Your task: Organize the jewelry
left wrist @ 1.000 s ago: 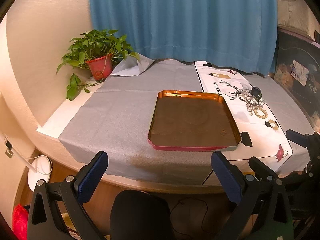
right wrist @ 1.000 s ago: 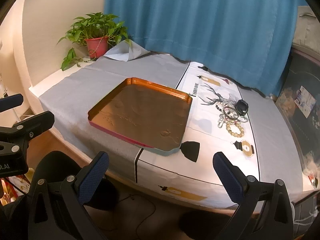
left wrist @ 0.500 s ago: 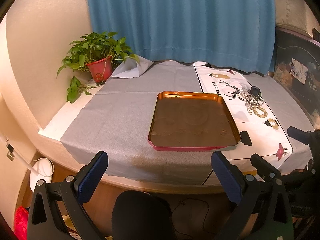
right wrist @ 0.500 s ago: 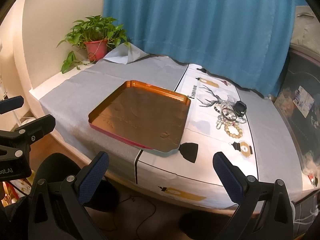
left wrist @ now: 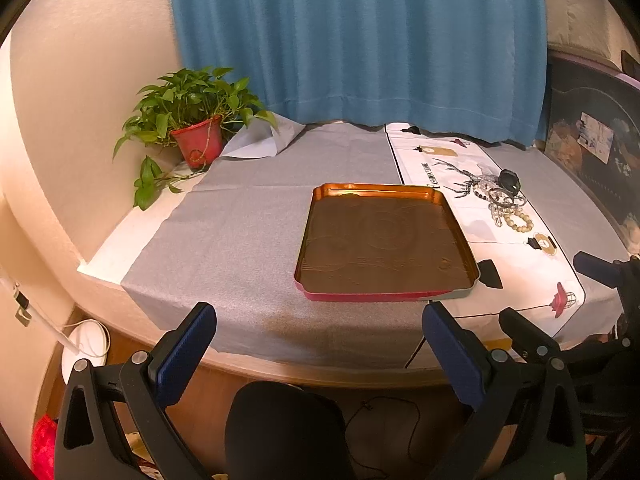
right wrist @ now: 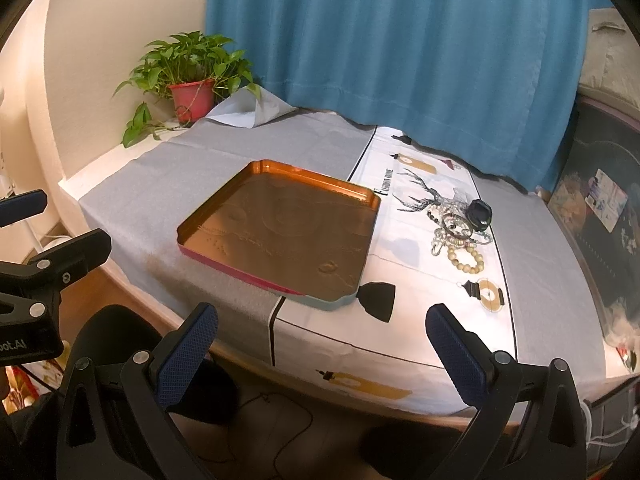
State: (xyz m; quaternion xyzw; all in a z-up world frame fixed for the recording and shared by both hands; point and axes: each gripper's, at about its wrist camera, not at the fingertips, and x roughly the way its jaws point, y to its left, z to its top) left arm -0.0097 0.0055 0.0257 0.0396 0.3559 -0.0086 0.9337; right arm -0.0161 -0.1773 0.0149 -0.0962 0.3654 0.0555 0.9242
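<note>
Both of your tongs hang short of the table edge with nothing between their fingers: your left gripper point(left wrist: 318, 354) is spread wide, and your right gripper point(right wrist: 320, 354) is just as wide. From the right wrist view you also see the left gripper's black frame at the left border, cut off by the frame.

Your jewelry pile point(right wrist: 456, 234) lies on the white printed runner point(right wrist: 412, 264), well apart from both grippers and just beside the copper tray point(right wrist: 362, 196), on its right. You can make out a pale beaded bracelet point(right wrist: 466, 258) nearest you, a dark ring-shaped bangle, and a small black rounded item point(right wrist: 479, 212) at the far end; the strands overlap, so the number of pieces is not clear. In the left view the pile point(left wrist: 502, 204) is smaller and harder to separate.

Embossing on the tray floor is faint. A potted plant point(left wrist: 192, 120) stands in the far left corner against the wall.
</note>
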